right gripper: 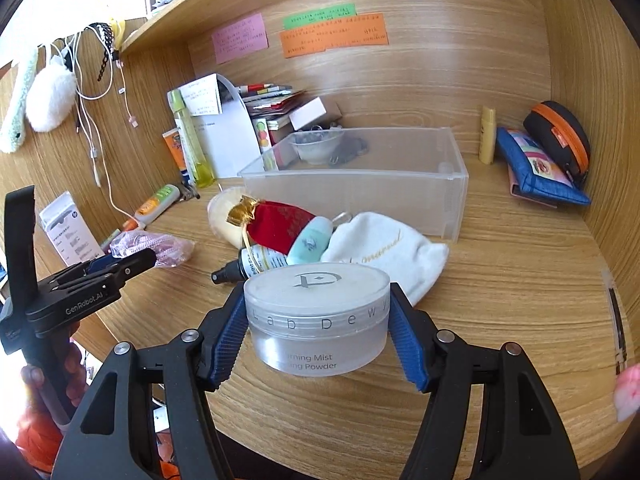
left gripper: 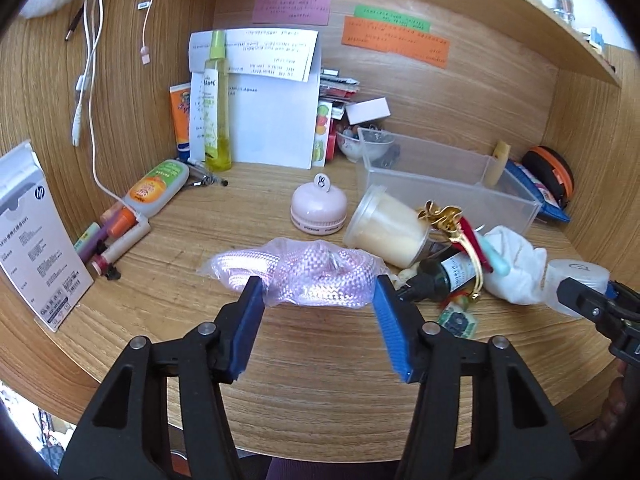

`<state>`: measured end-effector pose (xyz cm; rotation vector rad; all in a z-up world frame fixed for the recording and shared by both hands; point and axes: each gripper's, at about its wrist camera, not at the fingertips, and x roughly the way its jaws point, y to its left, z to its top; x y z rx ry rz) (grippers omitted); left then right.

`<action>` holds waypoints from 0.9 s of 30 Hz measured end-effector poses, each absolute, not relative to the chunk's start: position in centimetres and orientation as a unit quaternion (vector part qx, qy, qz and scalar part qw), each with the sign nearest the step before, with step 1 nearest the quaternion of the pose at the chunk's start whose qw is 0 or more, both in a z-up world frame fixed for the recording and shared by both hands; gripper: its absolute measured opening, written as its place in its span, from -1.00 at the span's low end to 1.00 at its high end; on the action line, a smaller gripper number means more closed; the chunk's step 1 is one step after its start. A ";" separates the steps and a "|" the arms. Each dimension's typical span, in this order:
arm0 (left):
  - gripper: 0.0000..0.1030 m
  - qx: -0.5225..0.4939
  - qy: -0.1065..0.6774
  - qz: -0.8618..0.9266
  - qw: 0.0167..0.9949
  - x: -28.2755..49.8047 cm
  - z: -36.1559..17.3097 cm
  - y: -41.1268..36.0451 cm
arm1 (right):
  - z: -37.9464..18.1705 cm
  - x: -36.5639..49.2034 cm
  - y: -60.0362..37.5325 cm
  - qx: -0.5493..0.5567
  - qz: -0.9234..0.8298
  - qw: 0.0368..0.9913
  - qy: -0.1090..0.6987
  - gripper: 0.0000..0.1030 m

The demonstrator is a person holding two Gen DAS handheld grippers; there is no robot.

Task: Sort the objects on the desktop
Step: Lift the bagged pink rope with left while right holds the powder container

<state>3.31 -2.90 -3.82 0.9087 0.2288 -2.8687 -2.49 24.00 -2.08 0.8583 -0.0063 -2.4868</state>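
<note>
Right wrist view shows the right hand-held gripper (right gripper: pixel 318 332) clamping the jar (right gripper: pixel 318 316), the left hand-held gripper (left gripper: pixel 318 300) released near the pink bag (left gripper: pixel 296 276), the bin (right gripper: pixel 400 184) at twelve o'clock empty, the sorting barely begun.

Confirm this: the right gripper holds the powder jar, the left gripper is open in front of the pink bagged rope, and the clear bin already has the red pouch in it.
One thing is wrong: the red pouch is not in the clear bin. The right wrist view shows it lying on the desk in front of the bin. The rest holds: the right gripper grips the powder jar, and the left gripper is open before the rope.
</note>
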 end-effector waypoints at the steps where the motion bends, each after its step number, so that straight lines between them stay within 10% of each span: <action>1: 0.05 0.299 0.076 -0.949 0.061 3.3 -3.6 -2.9 | -2.0 -2.5 23.9 0.315 -0.915 0.253 -0.001 0.21; 24: -0.08 0.346 -0.032 -0.936 -0.050 -1.6 -2.2 0.5 | -1.5 -3.7 24.2 0.318 -0.913 0.255 -0.010 0.21; 27: 0.21 0.341 -0.028 -0.938 -0.061 -0.2 -1.4 0.0 | -1.7 -3.9 24.3 0.321 -0.912 0.257 -0.013 0.21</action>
